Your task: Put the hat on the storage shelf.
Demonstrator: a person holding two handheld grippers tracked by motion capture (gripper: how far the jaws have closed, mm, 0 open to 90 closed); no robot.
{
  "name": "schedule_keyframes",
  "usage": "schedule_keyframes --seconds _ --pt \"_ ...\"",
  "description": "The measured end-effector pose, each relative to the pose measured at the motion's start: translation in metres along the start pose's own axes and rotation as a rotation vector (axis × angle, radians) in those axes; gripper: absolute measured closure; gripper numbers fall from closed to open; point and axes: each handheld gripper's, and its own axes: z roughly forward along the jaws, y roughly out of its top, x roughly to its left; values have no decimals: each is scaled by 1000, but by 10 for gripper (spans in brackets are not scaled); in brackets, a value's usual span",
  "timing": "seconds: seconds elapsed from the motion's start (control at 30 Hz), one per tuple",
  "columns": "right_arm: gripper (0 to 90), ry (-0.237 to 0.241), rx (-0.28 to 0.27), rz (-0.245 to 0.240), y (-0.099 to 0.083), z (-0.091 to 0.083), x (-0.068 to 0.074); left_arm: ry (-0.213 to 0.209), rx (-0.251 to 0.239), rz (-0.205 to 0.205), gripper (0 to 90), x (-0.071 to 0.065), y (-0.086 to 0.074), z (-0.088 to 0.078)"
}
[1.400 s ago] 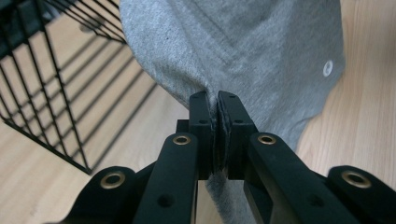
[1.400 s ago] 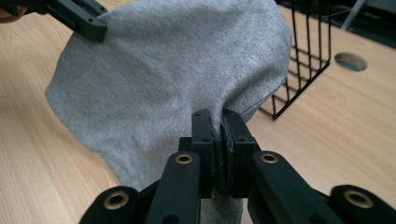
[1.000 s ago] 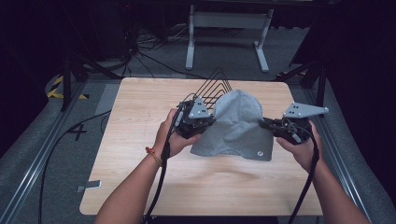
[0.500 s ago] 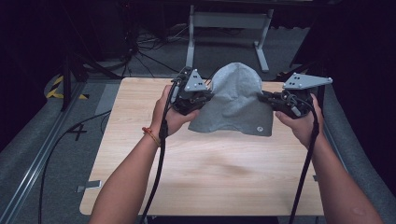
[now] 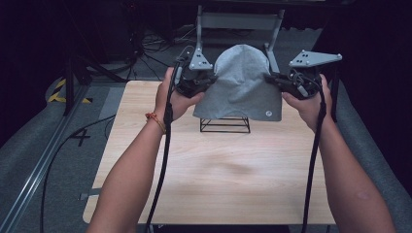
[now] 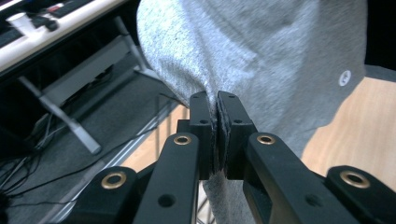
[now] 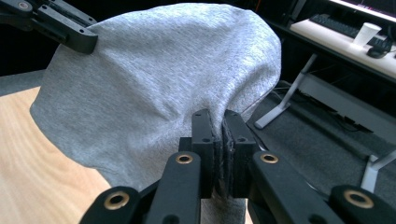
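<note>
Holding a grey cap (image 5: 241,82) up in the air between two tools, above the far half of the desk (image 5: 218,165). Pinching its left edge with the left tool (image 5: 206,81), jaws pressed together on a fold of cloth, seen close in the left gripper view (image 6: 218,105). Pinching the opposite edge with the right tool (image 5: 273,80), jaws likewise clamped on fabric, plain in the right gripper view (image 7: 219,122). Hanging directly over a small black wire stand (image 5: 225,124), sitting on the desk just beneath the lower hem; touching or apart, impossible to tell from above.

Judging by the drape: soft knit, light, no stiffness of its own, sagging wherever unsupported. Stretching a little between the two grips, so keeping its rounded crown only through that tension. Showing a small round white logo (image 6: 344,77) near the lower corner on the right-hand side. Not slippery, not fragile, but likely bunching or folding if one side lets go. Best taken at the hem, on opposite sides, as now, with enough cloth between the jaws to resist pulling out. Probably lining up the opening over the stand, calling for keeping both sides level and spread while lowering.
</note>
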Motion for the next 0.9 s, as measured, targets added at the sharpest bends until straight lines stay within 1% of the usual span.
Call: schedule_keyframes --seconds 0.07,0.1,0.13,0.17,0.23,0.27,0.33,0.4,0.43,0.47,0.5,0.53,0.57,0.63,0.67,0.7,0.73,0.8,0.87,0.9 --pt "850 -8 -1 -7 6 4 -3 11 -20 -25 857 5 0 -1" --pt "850 -15 -4 -10 9 5 -5 -1 -38 -47 857 9 1 -1" --pt "850 -15 -9 -5 12 7 -7 -2 -49 -62 857 12 1 -1" --pt "850 -20 -9 -11 15 8 -8 9 -52 -63 857 14 3 -1" --pt "850 -28 -12 -12 20 11 -12 9 -52 -67 857 19 6 0" --pt "850 -37 -13 -19 23 13 -13 21 -51 -61 857 21 8 0" --pt "850 -38 -24 -11 27 15 -17 18 -61 -67 857 25 12 0" --pt "849 -46 -30 -14 31 17 -20 41 -52 -53 857 28 15 2" --pt "849 -51 -29 -13 33 19 -23 38 -50 -61 857 30 16 4" --pt "849 -55 -29 -10 34 21 -25 45 -40 -46 857 32 17 5" --pt "850 -57 -27 -6 34 23 -27 49 -41 -50 857 34 17 7" --pt "849 -62 -23 -4 35 25 -29 49 -43 -64 857 35 17 9" --pt "849 -67 -21 -4 35 27 -31 52 -45 -60 857 37 17 11" --pt "849 -73 -20 -2 35 31 -35 63 -35 -65 857 40 17 16" --pt "849 -77 -17 2 34 33 -36 56 -42 -76 857 42 16 18" --pt "849 -79 -16 2 34 36 -38 53 -43 -77 857 43 16 19" --pt "849 -79 -15 4 33 38 -39 58 -42 -81 856 44 15 21" --pt "849 -84 -13 12 32 42 -41 63 -25 -77 857 46 13 26" --pt "849 -85 1 15 30 48 -43 70 -16 -81 856 48 11 31" --pt "849 -89 5 17 29 51 -44 67 -17 -91 856 50 10 33"
